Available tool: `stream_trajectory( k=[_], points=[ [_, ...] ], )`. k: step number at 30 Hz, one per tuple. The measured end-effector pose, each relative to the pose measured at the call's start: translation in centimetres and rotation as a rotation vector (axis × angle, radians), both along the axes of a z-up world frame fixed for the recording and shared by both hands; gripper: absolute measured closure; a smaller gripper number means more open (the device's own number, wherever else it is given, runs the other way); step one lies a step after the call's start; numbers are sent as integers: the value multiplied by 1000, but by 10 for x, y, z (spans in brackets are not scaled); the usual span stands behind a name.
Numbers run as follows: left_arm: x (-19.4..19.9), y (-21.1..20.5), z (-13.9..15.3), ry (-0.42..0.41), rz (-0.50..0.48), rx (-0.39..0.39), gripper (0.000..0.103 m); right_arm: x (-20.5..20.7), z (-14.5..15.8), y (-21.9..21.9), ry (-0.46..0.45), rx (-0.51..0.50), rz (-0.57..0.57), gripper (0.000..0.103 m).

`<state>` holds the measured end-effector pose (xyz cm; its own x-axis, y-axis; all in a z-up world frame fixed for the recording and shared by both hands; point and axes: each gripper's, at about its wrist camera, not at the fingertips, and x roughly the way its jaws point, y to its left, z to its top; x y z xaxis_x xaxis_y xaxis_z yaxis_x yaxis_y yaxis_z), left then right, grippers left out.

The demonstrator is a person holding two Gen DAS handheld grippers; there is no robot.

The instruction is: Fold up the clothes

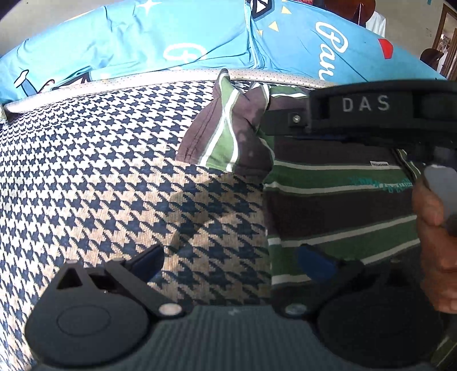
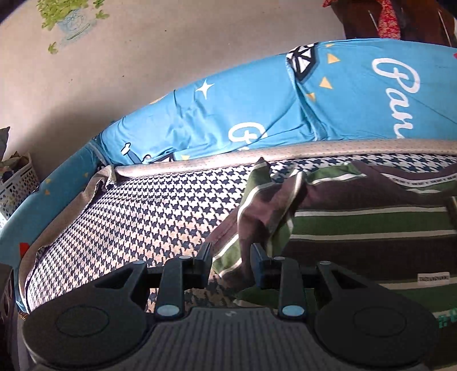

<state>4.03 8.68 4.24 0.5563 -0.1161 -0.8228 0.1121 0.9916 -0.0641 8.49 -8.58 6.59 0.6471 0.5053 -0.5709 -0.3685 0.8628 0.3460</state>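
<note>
A green, brown and white striped shirt lies spread on the houndstooth bed cover. Its sleeve is bunched up at the shirt's left edge. My left gripper is open wide, low over the cover; its right finger is over the shirt's edge. In the left wrist view my right gripper, a black body marked DAS, reaches to the sleeve, with a hand on it. My right gripper is open with its fingers partly apart, and sleeve fabric lies between and beyond them.
Blue printed pillows line the far side of the bed behind a grey padded rim. A beige wall with a leaf decal stands behind. A perforated basket sits at the far left.
</note>
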Motion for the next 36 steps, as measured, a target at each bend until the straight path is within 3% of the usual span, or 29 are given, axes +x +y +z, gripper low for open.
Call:
stream_trajectory(
  k=[5,11,23,24,26,28,33,36],
  points=[
    [-4,8,-4,12,-10,12,0,11,-10,25,-10,-63,53,72],
    [-8,19,-5,17,-7,14,0,19,-21,49,-37,-169,114,59],
    [-15,35,-5,24,-13,24,0,16,-43,91,-165,-421,195,59],
    [-15,35,-5,24,-11,28,0,17,-44,91,-174,-421,190,61],
    [-16,36,-5,25,-8,25,0,19,-44,89,-183,-415,176,85],
    [-16,38,-4,24,-6,17,0,22,-41,84,-173,-372,171,93],
    [-17,37,-3,27,-16,16,0,18,-24,73,-144,-162,282,94],
    [-19,34,-3,25,-23,17,0,15,-20,75,-150,-158,343,94]
  ],
)
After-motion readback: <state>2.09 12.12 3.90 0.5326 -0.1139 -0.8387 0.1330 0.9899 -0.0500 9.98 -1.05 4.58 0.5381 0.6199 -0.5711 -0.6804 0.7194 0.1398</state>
